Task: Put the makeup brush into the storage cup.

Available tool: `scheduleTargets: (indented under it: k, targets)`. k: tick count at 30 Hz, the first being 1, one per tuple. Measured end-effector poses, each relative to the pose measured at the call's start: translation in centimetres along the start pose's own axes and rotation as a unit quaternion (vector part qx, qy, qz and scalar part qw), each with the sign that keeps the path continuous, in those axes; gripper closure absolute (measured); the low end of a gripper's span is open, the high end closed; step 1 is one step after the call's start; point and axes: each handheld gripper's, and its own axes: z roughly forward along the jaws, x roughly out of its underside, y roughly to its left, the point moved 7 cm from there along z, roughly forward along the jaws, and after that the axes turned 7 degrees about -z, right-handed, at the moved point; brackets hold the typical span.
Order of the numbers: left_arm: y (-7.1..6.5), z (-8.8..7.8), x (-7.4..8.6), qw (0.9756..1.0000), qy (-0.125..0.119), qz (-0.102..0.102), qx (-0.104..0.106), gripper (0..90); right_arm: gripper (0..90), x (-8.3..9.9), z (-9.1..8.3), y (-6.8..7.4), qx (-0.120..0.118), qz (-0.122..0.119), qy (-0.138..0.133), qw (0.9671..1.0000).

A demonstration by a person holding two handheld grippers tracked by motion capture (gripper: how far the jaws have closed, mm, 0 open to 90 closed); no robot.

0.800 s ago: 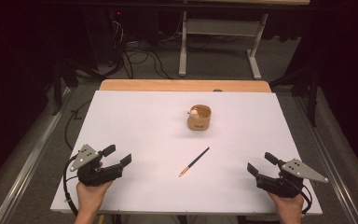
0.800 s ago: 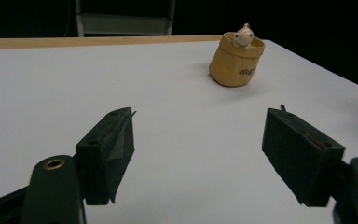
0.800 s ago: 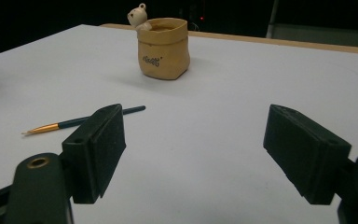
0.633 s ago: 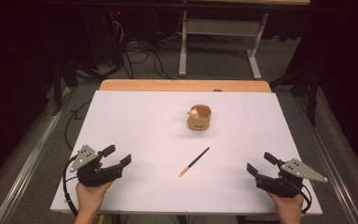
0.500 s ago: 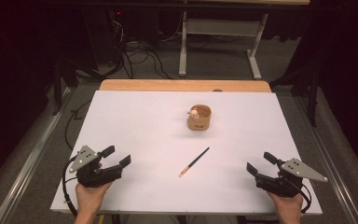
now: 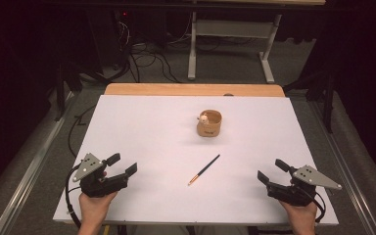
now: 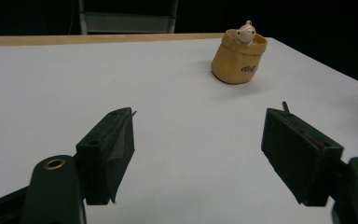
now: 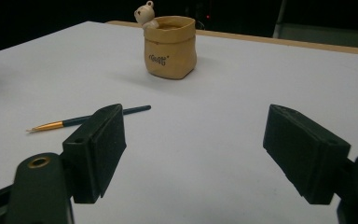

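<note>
Since both grippers sit idle at the near edge of the white table (image 6: 142,122), nothing is in hand. Left gripper (image 6: 122,166) and right gripper (image 6: 270,171): jaws spread wide on each, nothing between the pads, both hovering low over the table.

The work looks like the brush (image 6: 203,170) and the tan pot (image 6: 209,123). The brush lies flat mid-table, between the two grippers and well apart from each, angled with its gold ferrule end toward the person and its dark handle end pointing toward the pot. The pot stands upright further back, apart from the brush, with a small bear figure (image 8: 144,13) perched on its rim.

Handling, as a judgement:
- Brush: very light, thin, stiff. It lies flush on the table, so the pads have little to bite on; it'll likely roll or skid if one pad arrives first.
- Grip point: dark handle (image 8: 121,112) around mid-length, jaws across the shaft, tips down to the table. Avoid the ferrule (image 8: 51,125); it is tapered, probably slick, and the bristle tip is too small to make out here.
- Once lifted, it can pivot in the pads, so a mid-length grip keeps it balanced.
- Pot: looks like glazed ceramic, so rigid, fairly heavy for its size and chippable. The mouth is wide. The bear is a fragile snag point; approach from the open side.
</note>
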Motion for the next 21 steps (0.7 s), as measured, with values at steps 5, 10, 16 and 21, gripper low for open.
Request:
scheduleTargets:
  k: [5,10,16,21]
  targets:
    - [0.0,0.0,0.0,1.0,0.002,0.002,0.002,26.0,22.6,0.0,0.0,0.1,-0.001,-0.001,0.0,1.0]
    - [-0.2,0.4,-0.1,1.0,0.003,0.005,0.006,26.0,22.6,0.2,-0.2,0.1,0.002,-0.002,0.005,1.0]
    - [-0.3,0.9,-0.2,0.9999,0.007,0.009,0.013,26.1,22.8,0.2,-0.7,0.1,0.007,-0.002,0.002,1.0]
    - [-0.4,1.3,-0.2,0.9998,0.011,0.01,0.015,26.1,23.0,0.3,-0.7,0.4,0.003,-0.001,0.004,1.0]
